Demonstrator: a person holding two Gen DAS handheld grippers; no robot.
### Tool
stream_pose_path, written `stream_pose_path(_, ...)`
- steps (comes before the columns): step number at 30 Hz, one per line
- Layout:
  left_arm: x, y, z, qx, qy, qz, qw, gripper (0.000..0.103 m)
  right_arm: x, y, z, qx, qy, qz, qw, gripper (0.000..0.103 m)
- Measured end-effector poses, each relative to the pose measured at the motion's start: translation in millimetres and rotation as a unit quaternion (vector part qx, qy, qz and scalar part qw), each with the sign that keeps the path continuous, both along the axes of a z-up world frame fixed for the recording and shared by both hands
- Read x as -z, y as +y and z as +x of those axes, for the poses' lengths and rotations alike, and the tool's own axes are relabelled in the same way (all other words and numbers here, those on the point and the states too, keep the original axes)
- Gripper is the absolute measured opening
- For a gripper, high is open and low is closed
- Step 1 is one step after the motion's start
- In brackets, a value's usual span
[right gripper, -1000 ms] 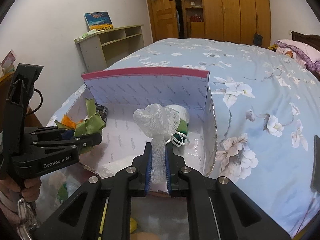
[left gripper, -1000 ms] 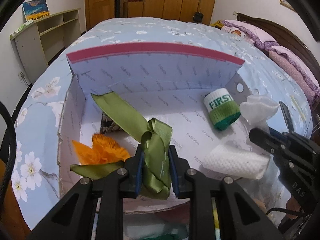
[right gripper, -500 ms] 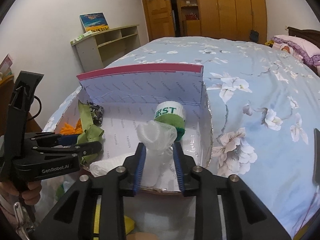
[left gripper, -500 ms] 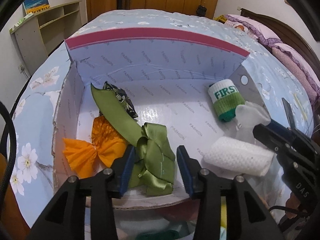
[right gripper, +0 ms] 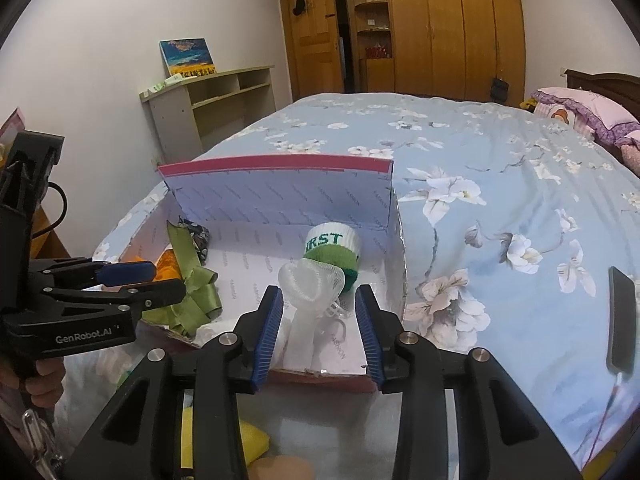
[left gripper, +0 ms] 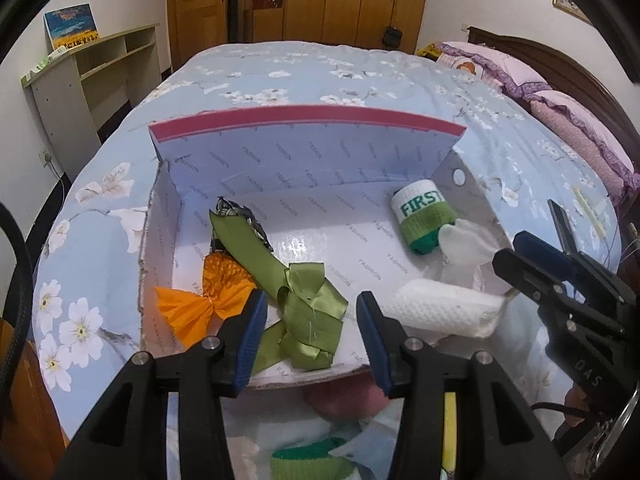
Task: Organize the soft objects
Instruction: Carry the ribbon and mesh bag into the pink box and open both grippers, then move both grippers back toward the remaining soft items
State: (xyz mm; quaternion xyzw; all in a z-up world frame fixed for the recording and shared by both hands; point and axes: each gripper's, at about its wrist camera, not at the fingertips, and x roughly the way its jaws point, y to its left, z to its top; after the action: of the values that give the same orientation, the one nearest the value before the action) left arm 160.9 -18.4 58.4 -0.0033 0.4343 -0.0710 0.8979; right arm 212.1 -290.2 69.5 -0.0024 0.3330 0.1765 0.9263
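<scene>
An open white cardboard box (left gripper: 312, 160) with a red-edged lid stands on the bed. In it lie a green ribbon bow (left gripper: 308, 312), an orange bow (left gripper: 200, 304), a dark patterned piece (left gripper: 240, 220), a green-and-white "FIRST" sock roll (left gripper: 424, 216), a white knit roll (left gripper: 444, 308) and a white mesh pouch (right gripper: 312, 284). My left gripper (left gripper: 311, 336) is open and empty, its jaws either side of the green bow. My right gripper (right gripper: 318, 328) is open and empty, with the mesh pouch lying between its jaws; it also shows in the left wrist view (left gripper: 524, 256).
The box sits near the front edge of a blue floral bed (right gripper: 500, 184). A dark phone (right gripper: 622, 320) lies on the bed at right. Pink pillows (left gripper: 560, 92) are far right, a shelf unit (right gripper: 212, 96) stands left. Yellow and green soft items (left gripper: 312, 460) lie below the grippers.
Both grippers opened. The left let go of the green bow and the right let go of the mesh pouch; both items now rest in the box. Both grippers drew back slightly.
</scene>
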Motion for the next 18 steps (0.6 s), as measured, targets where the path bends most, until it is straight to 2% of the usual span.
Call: stream_pose_path(18,-12.6,14.4,-39.8,-0.007,-0.009,-0.007,0.9999,0.049,-12.9,-7.4,-41.4,0.004,-0.014,0.018,1.0,0.039)
